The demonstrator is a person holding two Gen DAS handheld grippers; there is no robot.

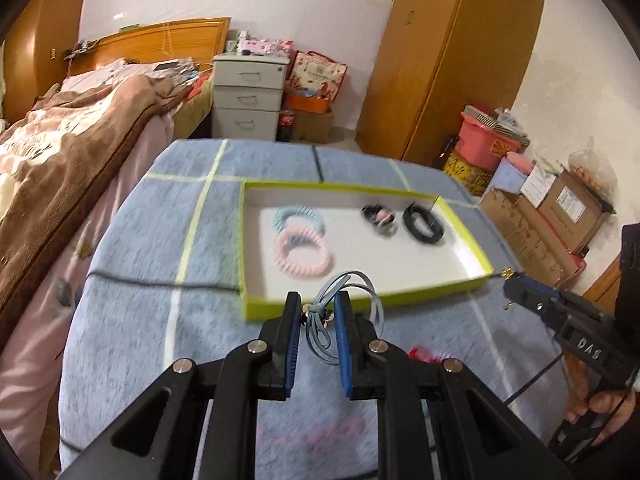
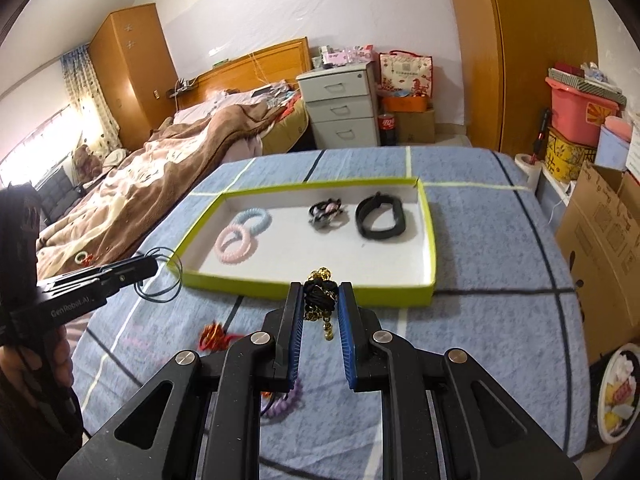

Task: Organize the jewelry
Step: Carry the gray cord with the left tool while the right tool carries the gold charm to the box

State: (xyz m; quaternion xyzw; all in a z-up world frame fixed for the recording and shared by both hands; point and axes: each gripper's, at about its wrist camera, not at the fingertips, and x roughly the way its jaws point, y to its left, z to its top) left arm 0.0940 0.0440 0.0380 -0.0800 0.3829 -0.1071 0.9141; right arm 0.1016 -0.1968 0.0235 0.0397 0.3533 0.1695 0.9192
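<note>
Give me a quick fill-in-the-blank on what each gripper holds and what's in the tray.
The left gripper is shut on a thin ____ cord loop.
The right gripper is shut on a black piece with ____ beads.
In the tray, the pink coil touches a ____ coil.
A ____ item lies on the cloth, outside the tray.

Missing: blue; gold; blue; red

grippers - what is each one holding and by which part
Left gripper: blue cord loops, pinched at the knot. Right gripper: black-and-gold bracelet, gripped around its bunched middle.
</note>
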